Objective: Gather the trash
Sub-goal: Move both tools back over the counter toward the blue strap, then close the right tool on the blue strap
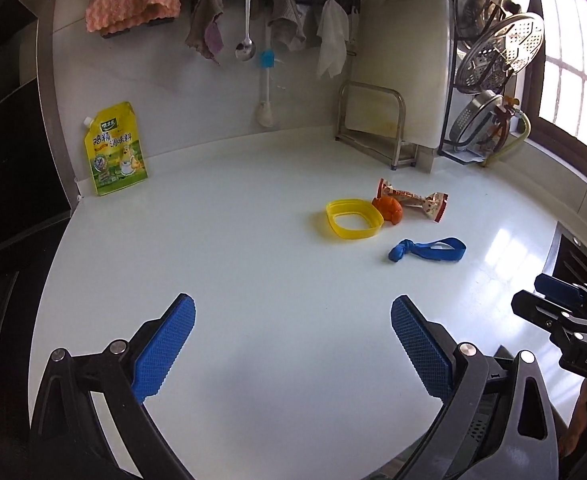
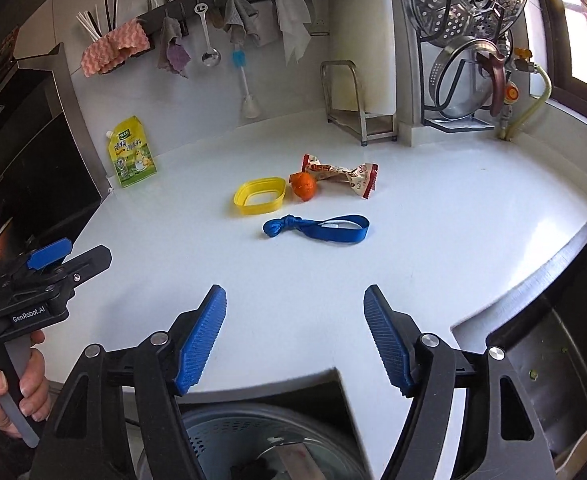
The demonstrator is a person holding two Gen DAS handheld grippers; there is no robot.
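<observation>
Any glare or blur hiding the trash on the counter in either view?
Left wrist: window glare on the counter lies right of the blue strap; trash stays sharp. Right wrist: even light, wrapper and yellow ring clear; fisheye bends the edges.

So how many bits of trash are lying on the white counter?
4, clustered mid-counter: a yellow oval plastic ring; a crumpled orange wrapper right beside it; a twisted red-and-white snack wrapper behind that; a knotted blue strap in front. The yellow seasoning pouch by the wall isn't counted.
</observation>
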